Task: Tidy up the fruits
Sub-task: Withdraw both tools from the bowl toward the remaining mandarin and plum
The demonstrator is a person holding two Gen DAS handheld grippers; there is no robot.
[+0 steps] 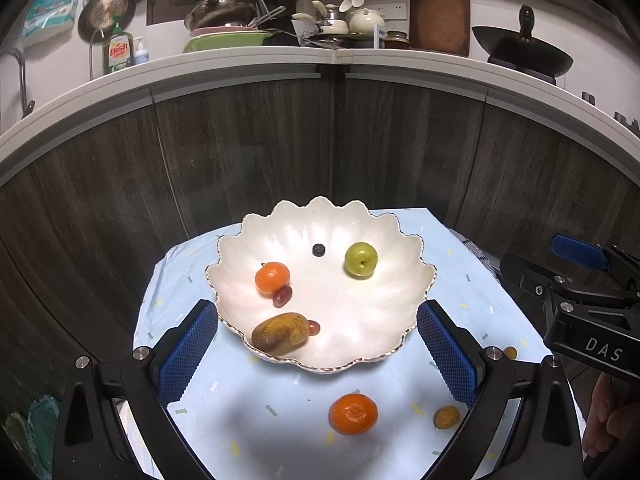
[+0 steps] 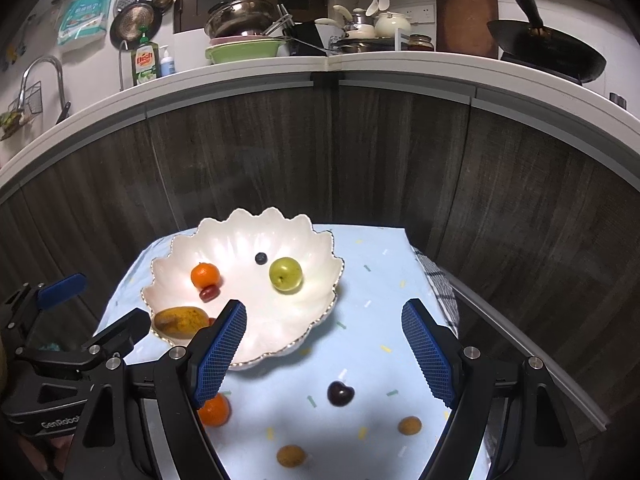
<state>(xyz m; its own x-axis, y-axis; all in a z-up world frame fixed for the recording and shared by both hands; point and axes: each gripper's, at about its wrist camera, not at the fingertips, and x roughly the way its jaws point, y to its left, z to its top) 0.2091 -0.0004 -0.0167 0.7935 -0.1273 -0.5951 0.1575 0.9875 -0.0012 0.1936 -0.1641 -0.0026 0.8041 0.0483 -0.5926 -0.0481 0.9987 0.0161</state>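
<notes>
A white scalloped bowl (image 1: 404,280) (image 2: 316,280) sits on a light blue cloth. It holds a green apple (image 1: 361,259) (image 2: 285,274), a small orange (image 1: 272,277) (image 2: 205,275), a blueberry (image 1: 319,250) (image 2: 261,258), a mango (image 1: 281,333) (image 2: 181,321) and red grapes (image 1: 282,295) (image 2: 209,293). On the cloth lie an orange (image 1: 353,413) (image 2: 215,411), a dark cherry (image 2: 340,393) and two small brown fruits (image 2: 409,425) (image 2: 291,455). My left gripper (image 1: 318,348) is open and empty, above the bowl's near rim. My right gripper (image 2: 323,352) is open and empty, above the cherry.
The cloth (image 1: 248,412) (image 2: 372,264) covers a small table in front of dark wood cabinets (image 1: 280,152). A checked towel (image 2: 438,284) hangs at the table's right edge. The counter above holds pans, bowls and dish soap (image 1: 117,50).
</notes>
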